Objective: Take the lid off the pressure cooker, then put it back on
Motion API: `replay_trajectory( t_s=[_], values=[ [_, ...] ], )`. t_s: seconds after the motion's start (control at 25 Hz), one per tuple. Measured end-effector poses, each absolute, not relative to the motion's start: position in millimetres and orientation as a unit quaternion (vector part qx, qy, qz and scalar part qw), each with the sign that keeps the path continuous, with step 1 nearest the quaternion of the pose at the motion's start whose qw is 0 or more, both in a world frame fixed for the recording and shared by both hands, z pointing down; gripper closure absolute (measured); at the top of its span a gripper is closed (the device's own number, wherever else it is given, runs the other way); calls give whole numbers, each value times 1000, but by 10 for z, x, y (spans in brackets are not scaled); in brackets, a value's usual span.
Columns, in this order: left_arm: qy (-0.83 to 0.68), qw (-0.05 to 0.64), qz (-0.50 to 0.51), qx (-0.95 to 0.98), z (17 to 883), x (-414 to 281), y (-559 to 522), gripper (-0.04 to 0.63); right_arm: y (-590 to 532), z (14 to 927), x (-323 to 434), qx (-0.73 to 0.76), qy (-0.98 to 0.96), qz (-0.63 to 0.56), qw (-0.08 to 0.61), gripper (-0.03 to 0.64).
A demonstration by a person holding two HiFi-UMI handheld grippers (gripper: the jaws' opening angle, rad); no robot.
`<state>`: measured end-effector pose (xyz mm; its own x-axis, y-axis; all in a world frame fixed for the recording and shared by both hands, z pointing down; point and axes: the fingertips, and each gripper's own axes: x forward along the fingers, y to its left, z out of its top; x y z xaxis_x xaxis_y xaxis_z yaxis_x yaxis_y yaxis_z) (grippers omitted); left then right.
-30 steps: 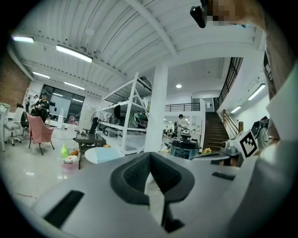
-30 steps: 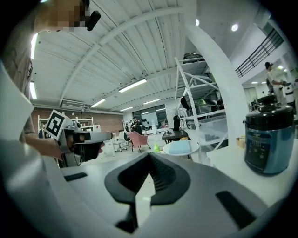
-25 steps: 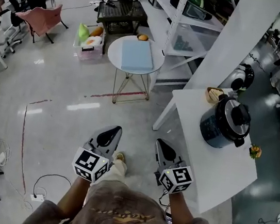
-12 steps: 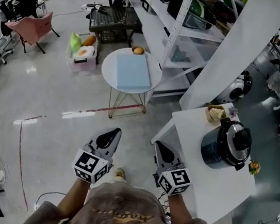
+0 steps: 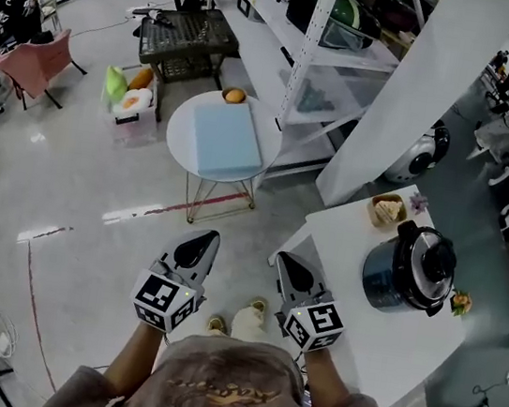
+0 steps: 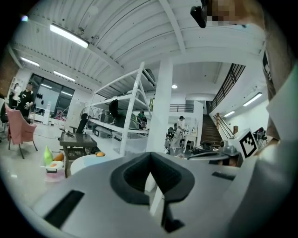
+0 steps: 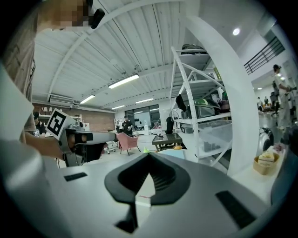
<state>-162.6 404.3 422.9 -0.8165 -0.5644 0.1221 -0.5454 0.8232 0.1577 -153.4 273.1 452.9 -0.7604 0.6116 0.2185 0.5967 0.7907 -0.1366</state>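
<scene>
In the head view, your left tongs (image 5: pixel 202 237) and right tongs (image 5: pixel 282 259) are held out shut and empty, well apart from the pressure cooker (image 5: pixel 401 272), which stands on the white table (image 5: pixel 356 346) to your right with its lid (image 5: pixel 429 254) on. The left gripper view shows its jaws pressed together on nothing. The right gripper view shows the same, so step up to the table, open wide, and take the lid squarely from above.

Both forearms stick out in front of the body, side by side and roughly parallel. The left hand-held gripper (image 5: pixel 198 248) points forward, nearly level, with its jaws pressed together and nothing between them. The right hand-held gripper (image 5: pixel 286 269) is the same: closed, empty, angled slightly down. Their marker cubes face up at the head camera.
</scene>
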Motion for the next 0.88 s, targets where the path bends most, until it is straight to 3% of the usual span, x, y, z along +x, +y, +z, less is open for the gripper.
replay_trajectory(
  t_s=[0.4,0.88],
  values=[
    [-927,81,-60,360,4220,-2057,3541,592,2329,4464,-1769,-268,-956,46,115,620],
    [-832,86,-52,546,4119,-2166,1933,592,892,4224,-1496,-78,-990,77,88,620]
  ],
)
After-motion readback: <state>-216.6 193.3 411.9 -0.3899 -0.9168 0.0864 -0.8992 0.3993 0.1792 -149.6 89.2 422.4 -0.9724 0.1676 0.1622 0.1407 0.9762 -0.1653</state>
